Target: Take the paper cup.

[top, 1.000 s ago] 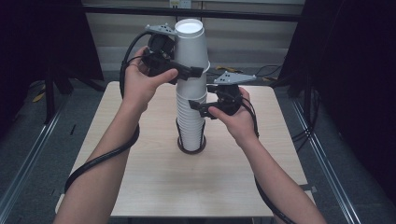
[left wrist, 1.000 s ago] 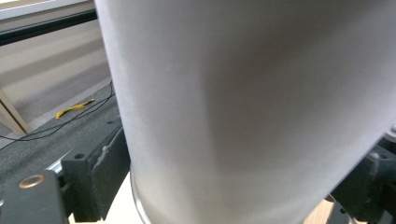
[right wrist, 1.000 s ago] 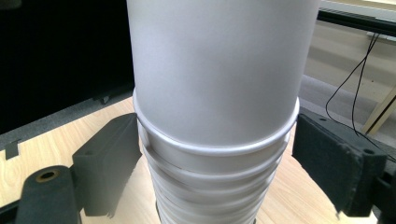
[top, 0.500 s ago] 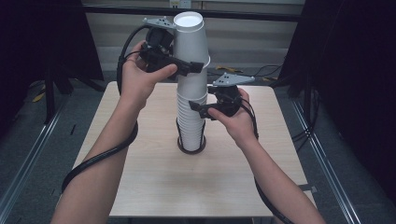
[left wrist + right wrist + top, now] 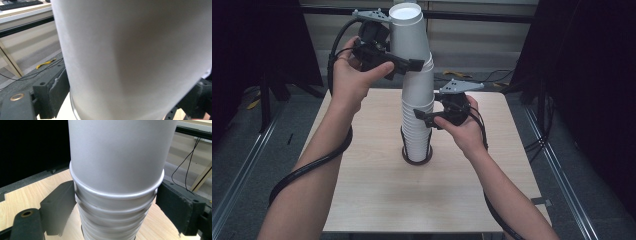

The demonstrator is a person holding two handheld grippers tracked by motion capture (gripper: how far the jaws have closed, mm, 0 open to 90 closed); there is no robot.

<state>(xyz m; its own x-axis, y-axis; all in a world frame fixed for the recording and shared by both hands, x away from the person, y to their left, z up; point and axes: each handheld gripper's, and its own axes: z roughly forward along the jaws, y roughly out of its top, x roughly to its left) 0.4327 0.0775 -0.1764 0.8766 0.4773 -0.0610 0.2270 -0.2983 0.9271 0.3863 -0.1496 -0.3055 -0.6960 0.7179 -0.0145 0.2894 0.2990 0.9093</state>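
Note:
A tall stack of upside-down white paper cups (image 5: 417, 125) stands in a black ring holder (image 5: 417, 160) on the wooden table (image 5: 377, 190). My left gripper (image 5: 409, 59) is shut on the top cup (image 5: 408, 30), high above the table; up close that cup (image 5: 130, 57) is pressed between both pads, with its rim low in the left gripper view. My right gripper (image 5: 421, 114) is shut on the stack about halfway up. Its pads (image 5: 60, 205) sit against the ringed rims of the stack (image 5: 117, 202).
The table edges lie well clear of the stack on all sides. Dark curtains hang left and right, and a black rail (image 5: 477, 15) runs behind. Cables (image 5: 312, 165) trail from both grippers along the person's forearms.
My left gripper has risen a little with the top cup, drawing it up off the stack. The right gripper has stayed clamped at the same height.

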